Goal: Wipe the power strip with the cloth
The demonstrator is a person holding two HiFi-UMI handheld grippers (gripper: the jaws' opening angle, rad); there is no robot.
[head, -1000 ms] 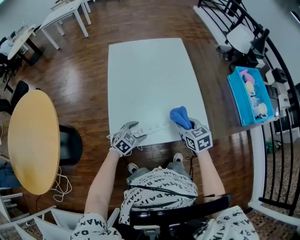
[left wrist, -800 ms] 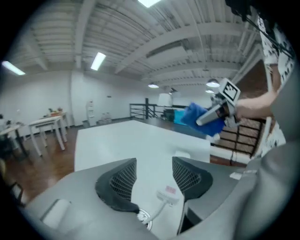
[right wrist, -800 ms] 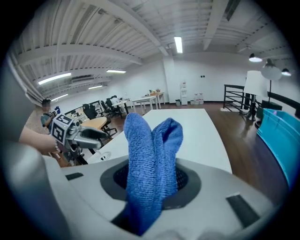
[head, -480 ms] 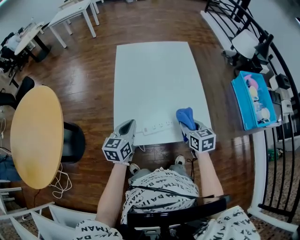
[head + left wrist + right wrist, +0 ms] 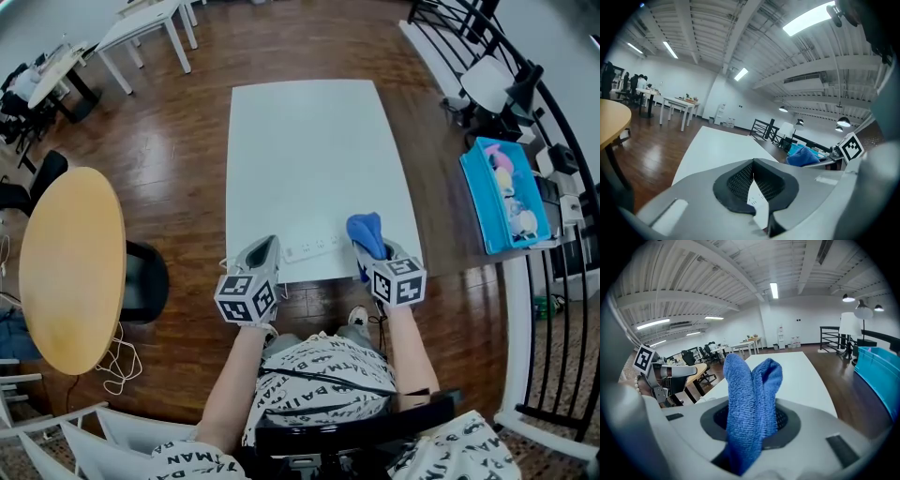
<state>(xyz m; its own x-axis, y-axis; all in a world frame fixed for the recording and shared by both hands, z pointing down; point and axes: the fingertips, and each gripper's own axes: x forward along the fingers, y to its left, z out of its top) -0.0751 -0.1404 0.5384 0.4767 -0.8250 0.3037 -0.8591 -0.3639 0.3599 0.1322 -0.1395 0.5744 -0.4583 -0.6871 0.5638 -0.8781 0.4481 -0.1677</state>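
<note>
A white power strip (image 5: 314,249) lies near the front edge of the white table (image 5: 309,150). My left gripper (image 5: 261,251) is just left of the strip, at the table's front edge, shut with nothing between its jaws (image 5: 757,190). My right gripper (image 5: 368,257) is at the strip's right end, shut on a blue cloth (image 5: 365,232). The cloth (image 5: 752,399) stands up folded between the jaws of the right gripper (image 5: 750,430). The left gripper view also catches the cloth (image 5: 802,157) to the right.
A round yellow table (image 5: 70,272) and a black chair (image 5: 145,286) stand at the left. A blue bin (image 5: 506,192) and a black railing (image 5: 553,141) are at the right. White tables (image 5: 141,23) stand at the back left on the wooden floor.
My left gripper has let go of the strip's left end, closed, and drawn back towards the table's edge. The right gripper has kept hold of the cloth at the strip's right end.
</note>
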